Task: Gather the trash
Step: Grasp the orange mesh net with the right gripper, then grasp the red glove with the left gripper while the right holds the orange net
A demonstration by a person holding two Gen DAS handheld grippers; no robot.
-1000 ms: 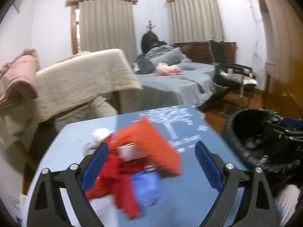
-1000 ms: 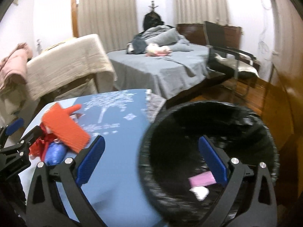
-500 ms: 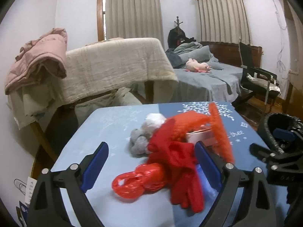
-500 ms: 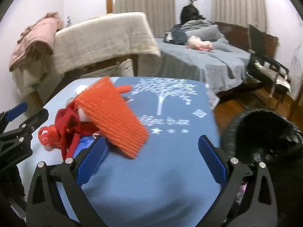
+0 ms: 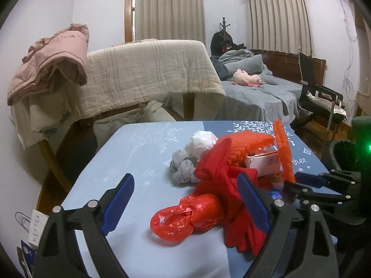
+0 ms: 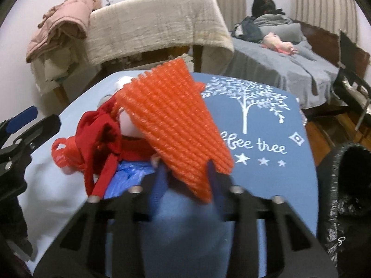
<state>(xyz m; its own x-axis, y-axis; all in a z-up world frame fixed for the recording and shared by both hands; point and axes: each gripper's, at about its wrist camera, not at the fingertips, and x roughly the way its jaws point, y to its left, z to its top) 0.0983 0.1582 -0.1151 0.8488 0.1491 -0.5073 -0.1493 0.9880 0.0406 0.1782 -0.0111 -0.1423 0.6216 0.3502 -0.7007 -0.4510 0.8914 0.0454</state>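
Observation:
A heap of trash lies on the blue table: an orange foam net sleeve, red cloth, a red plastic bag, a small white box, grey and white wads, and a blue bag. My right gripper has its fingers drawn close on the near edge of the orange net sleeve. It also shows in the left wrist view. My left gripper is open, low over the table, around the red bag.
A black-lined trash bin stands at the table's right edge. Behind are a rack with a beige blanket, a pink jacket, a grey bed and a black chair.
My right gripper swung left from over the bin to the heap and closed on the orange net sleeve. My left gripper drew back and turned left, staying open.

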